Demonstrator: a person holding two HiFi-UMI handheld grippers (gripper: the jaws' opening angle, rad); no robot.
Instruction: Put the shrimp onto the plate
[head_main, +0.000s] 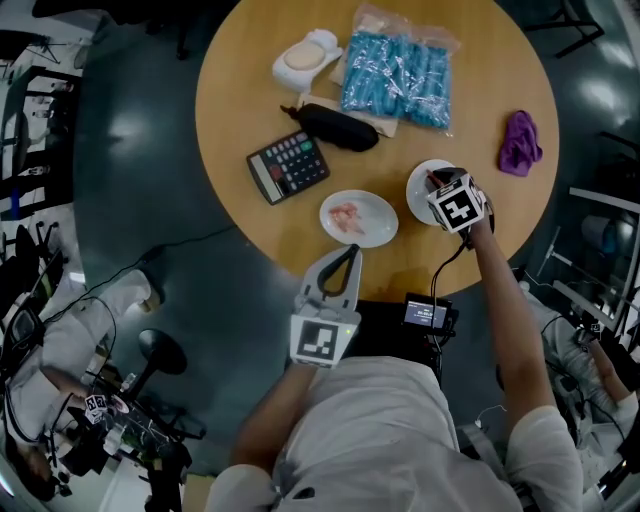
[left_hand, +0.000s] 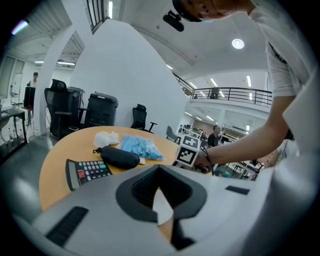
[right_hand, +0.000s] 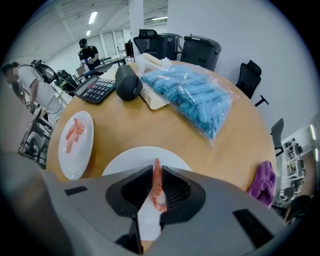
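Note:
Two white plates sit near the table's front edge. The left plate carries pink shrimp. My right gripper hangs just above the right plate, shut on a single shrimp that stands upright between its jaws. In the head view the marker cube hides that shrimp. My left gripper rests at the table's near edge, pointing at the left plate, jaws together with nothing in them.
Farther back on the round wooden table lie a calculator, a black pouch, a bag of blue pieces and a white bundle. A purple cloth lies at the right edge. Office chairs and people stand beyond.

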